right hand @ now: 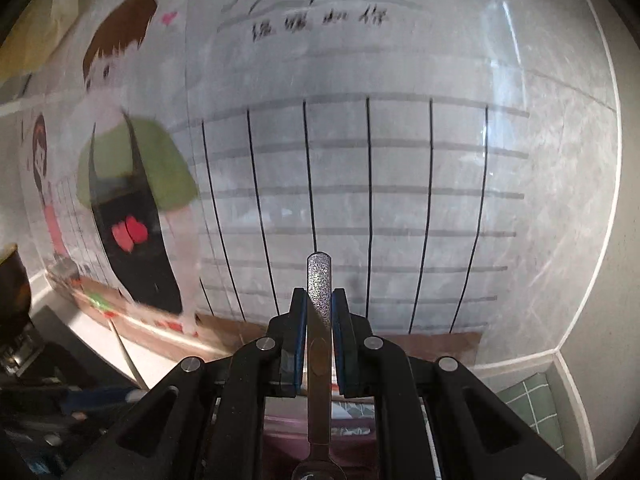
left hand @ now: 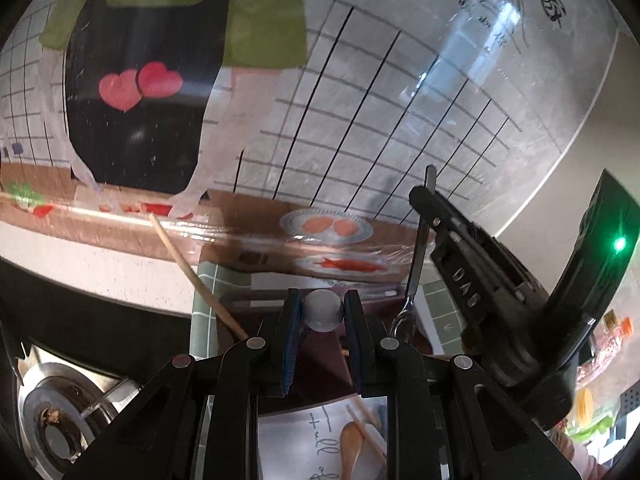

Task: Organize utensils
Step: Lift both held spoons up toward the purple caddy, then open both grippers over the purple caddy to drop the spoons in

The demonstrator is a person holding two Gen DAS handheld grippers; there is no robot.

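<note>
In the left wrist view my left gripper (left hand: pixel 323 297) is shut on a grey utensil handle (left hand: pixel 323 314), whose rounded end faces the camera between the blue pads. To its right, my right gripper (left hand: pixel 424 200) holds a metal fork (left hand: pixel 414 268) that hangs with its tines (left hand: pixel 402 320) down over a dark red tray (left hand: pixel 320 364). A wooden chopstick (left hand: pixel 192 268) leans out of the tray to the left. In the right wrist view my right gripper (right hand: pixel 319 294) is shut on the fork's glittery handle (right hand: pixel 319 280), which sticks up between the pads.
A wall poster (left hand: pixel 360 100) with cartoon cooks stands close behind. A gas burner (left hand: pixel 52 420) lies at lower left and a green tiled mat (left hand: pixel 206 292) under the tray. Below sits a card (left hand: pixel 320 440) picturing a wooden spoon. Food packets (left hand: pixel 612 340) lie far right.
</note>
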